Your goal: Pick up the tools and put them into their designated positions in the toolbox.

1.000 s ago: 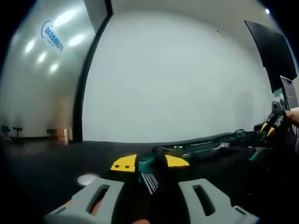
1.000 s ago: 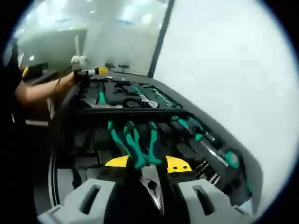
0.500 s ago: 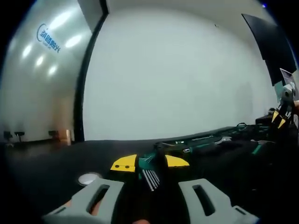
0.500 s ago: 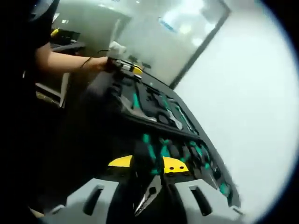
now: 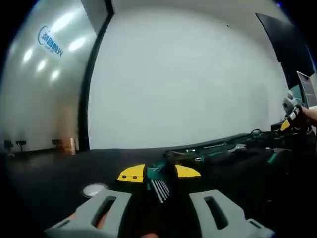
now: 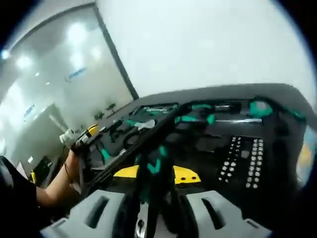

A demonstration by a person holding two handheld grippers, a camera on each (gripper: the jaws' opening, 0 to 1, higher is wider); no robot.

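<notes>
Left gripper view: left gripper (image 5: 158,196) rises from 6 o'clock, grey plastic jaws w/ slotted cut-outs and yellow tips. Jaws narrow, closed on a hex key set (image 5: 158,188), a fan of thin silver metal rods w/ a green holder at their far end, pinched right between the yellow tips. At 8 o'clock of the tips a small round silver disc (image 5: 93,190) lies on the dark table (image 5: 44,173), near but not touching. From 12 to 3 o'clock of the tips the open toolbox (image 5: 233,151) stretches away, black w/ green-handled tools and a shiny wrench. At far 3 o'clock the right gripper (image 5: 292,116) shows small, a hand behind it. White matte wall (image 5: 183,79) in back, glossy glass panel w/ blue logo at 10 o'clock.

Right gripper view: at 9 o'clock the left gripper shows again (image 6: 79,138), small, yellow-tipped, on the person's forearm, by the toolbox's far corner (image 6: 148,111). Right gripper (image 6: 157,196) from 6 o'clock, jaws narrow, clamped on pliers (image 6: 153,168): green-black rubbery handles pointing ahead to 12 o'clock over the toolbox, metal pivot down between the jaws. Toolbox lies straight ahead, black moulded foam tray; row of small shiny sockets (image 6: 240,161) at 3 o'clock, green-handled screwdrivers (image 6: 198,118) at 1 o'clock.
</notes>
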